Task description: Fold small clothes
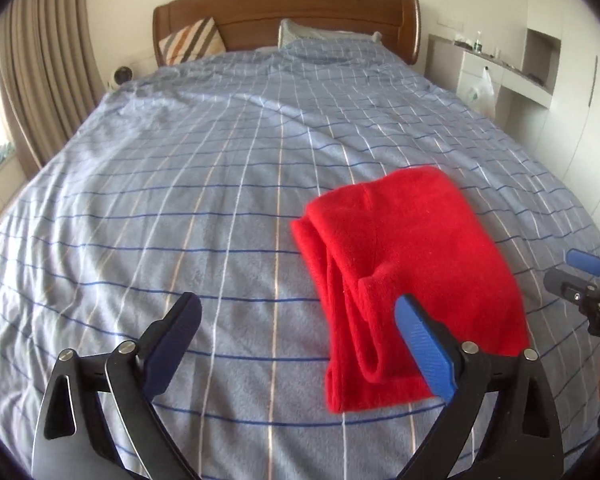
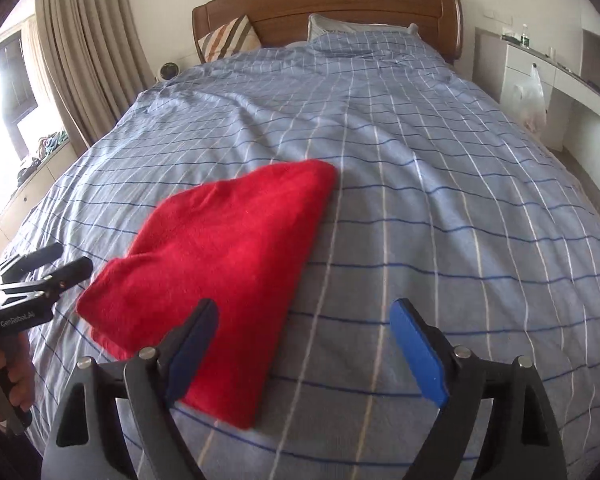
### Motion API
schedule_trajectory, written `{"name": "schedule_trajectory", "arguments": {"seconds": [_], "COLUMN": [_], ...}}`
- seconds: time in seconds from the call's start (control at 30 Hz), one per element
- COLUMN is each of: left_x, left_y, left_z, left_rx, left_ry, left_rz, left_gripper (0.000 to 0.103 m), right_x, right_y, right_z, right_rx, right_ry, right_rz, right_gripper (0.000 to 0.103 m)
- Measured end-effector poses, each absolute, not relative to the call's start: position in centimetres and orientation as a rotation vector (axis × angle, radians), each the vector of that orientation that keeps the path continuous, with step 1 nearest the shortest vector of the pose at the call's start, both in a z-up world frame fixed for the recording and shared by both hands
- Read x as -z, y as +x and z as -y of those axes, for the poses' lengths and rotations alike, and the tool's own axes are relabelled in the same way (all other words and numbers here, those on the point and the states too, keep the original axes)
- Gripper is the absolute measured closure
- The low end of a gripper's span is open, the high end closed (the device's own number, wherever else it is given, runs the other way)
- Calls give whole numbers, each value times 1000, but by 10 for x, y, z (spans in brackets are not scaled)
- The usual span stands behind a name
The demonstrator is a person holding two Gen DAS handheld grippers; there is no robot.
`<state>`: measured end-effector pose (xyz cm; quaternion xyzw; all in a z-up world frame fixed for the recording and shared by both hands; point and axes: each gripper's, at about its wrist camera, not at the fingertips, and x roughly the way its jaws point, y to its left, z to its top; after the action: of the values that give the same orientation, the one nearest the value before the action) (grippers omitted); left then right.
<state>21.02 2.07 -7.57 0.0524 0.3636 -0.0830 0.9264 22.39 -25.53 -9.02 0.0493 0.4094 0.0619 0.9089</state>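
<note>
1. beige pleated curtains hang at the far left, beside a brown wooden headboard with a striped cushion leaning on it.
2. the left gripper hovers over the blue checked bedcover, its blue-padded fingers spread wide with nothing between them.
3. the folded red fleece garment lies flat on the bedcover, near the foot of the bed, between the two grippers; the left gripper's right finger stands in front of its near edge, and whether it touches the cloth cannot be told.
4. the right gripper also stands wide open and empty, its left finger over the garment's near corner.
5. a white plastic bag hangs at the white desk, far right.
</note>
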Motion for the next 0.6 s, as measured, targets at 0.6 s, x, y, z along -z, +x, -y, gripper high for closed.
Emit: {"name": "schedule_trajectory", "arguments": {"seconds": [0.6], "left_x": [24], "left_y": [117], "left_z": [-8], "left_rx": [100], "left_ry": [200], "left_rz": [-605], "left_gripper": [0], "right_x": [45], "right_y": [108], "right_z": [227], "right_rx": [-104], "right_ry": [-34], "right_rz": [-709], "right_gripper": [10]}}
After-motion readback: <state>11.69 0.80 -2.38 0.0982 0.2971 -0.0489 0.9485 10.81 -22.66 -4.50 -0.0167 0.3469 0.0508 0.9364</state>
